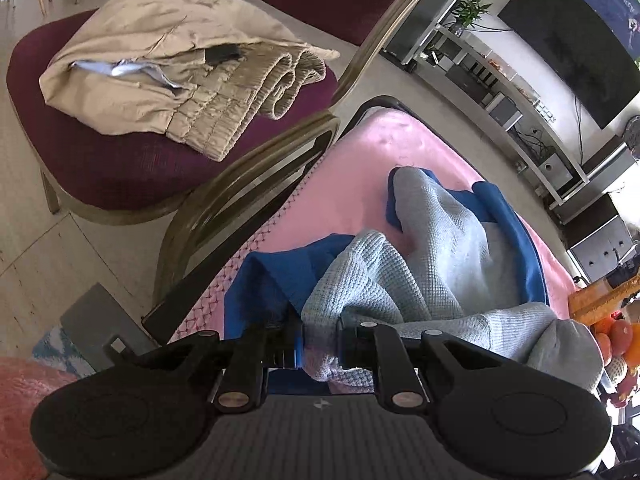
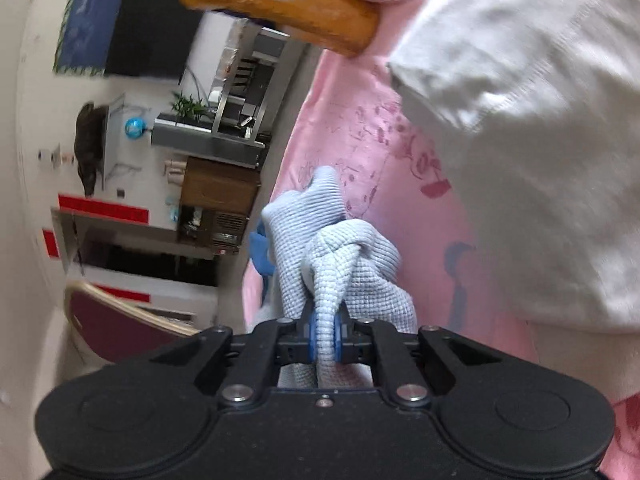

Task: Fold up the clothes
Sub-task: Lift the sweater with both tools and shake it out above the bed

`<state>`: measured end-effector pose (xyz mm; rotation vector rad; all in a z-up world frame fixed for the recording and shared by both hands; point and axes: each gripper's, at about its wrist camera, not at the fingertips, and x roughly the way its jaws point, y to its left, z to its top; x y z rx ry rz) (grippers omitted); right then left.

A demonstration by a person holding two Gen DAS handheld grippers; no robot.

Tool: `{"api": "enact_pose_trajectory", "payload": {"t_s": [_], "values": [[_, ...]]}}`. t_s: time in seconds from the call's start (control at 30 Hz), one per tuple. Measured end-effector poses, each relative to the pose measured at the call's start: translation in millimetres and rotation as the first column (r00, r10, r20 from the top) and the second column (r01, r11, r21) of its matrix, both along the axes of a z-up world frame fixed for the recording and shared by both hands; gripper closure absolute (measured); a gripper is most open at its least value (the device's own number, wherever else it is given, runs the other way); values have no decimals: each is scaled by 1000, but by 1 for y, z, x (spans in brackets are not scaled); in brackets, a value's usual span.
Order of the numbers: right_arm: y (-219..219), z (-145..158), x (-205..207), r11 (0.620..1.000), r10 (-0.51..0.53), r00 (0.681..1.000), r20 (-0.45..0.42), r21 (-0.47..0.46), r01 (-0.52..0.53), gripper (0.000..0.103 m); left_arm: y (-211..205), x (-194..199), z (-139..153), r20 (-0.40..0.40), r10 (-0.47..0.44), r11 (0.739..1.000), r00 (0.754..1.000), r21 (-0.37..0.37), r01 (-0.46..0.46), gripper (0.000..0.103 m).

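Garment: a light blue waffle-knit garment (image 1: 404,280) with dark blue trim, bunched and held up off the pink cloth on the table (image 1: 360,168).
Left gripper (image 1: 320,344): fingers pinching a gathered fold of the knit right at their tips; dark blue fabric hangs just to the left of them.
Right gripper (image 2: 325,336): fingers pressed together on a twisted rope of the same knit, which bulges out just ahead of them.
Ahead of the left fingers: the garment drapes away over the pink cloth, one end pointing farther out, its dark blue edge trailing to the right.
Ahead of the right fingers: bare pink cloth with a printed pattern; a white garment (image 2: 520,140) lies to the right, and an orange packet (image 2: 280,0) farther off.
Far, left of the left fingers: a tan garment (image 1: 180,68) lies in a folded heap on a maroon chair (image 1: 120,168).
Handling: by its look, soft, light and stretchy; it sags and bunches wherever it is not supported, and the textured knit should not slip easily.
Where to hold: judging by the wadding, edges or corners would serve better than mid-cloth bunches, so the panel hangs flat between the two grips.
Stage: it is not flat or folded now; how far along the fold is, I cannot tell.
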<state>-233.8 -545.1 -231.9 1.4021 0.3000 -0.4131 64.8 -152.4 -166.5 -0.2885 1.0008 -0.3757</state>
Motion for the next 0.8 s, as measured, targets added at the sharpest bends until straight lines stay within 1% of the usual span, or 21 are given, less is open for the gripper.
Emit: {"api": "enact_pose_trajectory", "payload": {"t_s": [0.03,0.13,0.2,0.27,0.3,0.37,0.4,0.43,0.5,0.57,0.6,0.63,0.67,0.7,0.77,0.8], "values": [[1,0,2,1000,5,1000,-12,-9,-5,96,-1,0,-1,1,-1,1000,1000,5,1,89],[0,8,7,999,-15,998,-61,-45,13,98,-4,3,1,3,5,1000,1000,13,-5,90],[-5,20,11,999,-42,997,-66,-36,40,98,-7,7,16,26,11,1000,1000,7,-11,91],[-10,43,19,996,-75,995,-58,-42,73,98,-12,12,50,80,8,1000,997,-18,-7,91],[-11,63,19,994,-91,995,-40,-63,88,98,-15,14,69,110,7,999,994,-32,-3,91],[0,122,4,981,-110,993,36,-156,114,98,-18,15,113,183,11,998,983,-65,2,91],[5,151,-4,971,-116,990,75,-201,129,98,-18,13,140,231,13,996,973,-87,7,91],[11,181,-11,958,-121,986,114,-246,146,98,-13,5,167,292,19,994,956,-112,15,91],[21,240,-27,926,-124,974,191,-330,183,99,-1,-14,221,426,38,986,904,-165,36,91],[32,298,-42,885,-119,956,267,-408,224,99,24,-37,269,532,77,966,843,-248,69,91],[37,328,-49,861,-114,946,305,-444,247,99,39,-48,290,564,102,949,820,-301,89,91],[44,354,-61,833,-110,932,346,-479,276,99,55,-57,305,573,127,925,810,-364,113,91],[55,371,-79,802,-110,917,384,-511,310,99,72,-65,315,573,149,892,806,-430,140,90],[66,385,-93,776,-113,910,399,-536,332,99,82,-73,321,573,163,872,803,-465,154,90],[87,412,-120,721,-116,896,429,-584,374,99,95,-88,329,571,182,852,800,-498,162,90],[98,423,-133,701,-117,889,443,-597,390,99,103,-94,330,559,182,825,809,-535,184,90]]}}
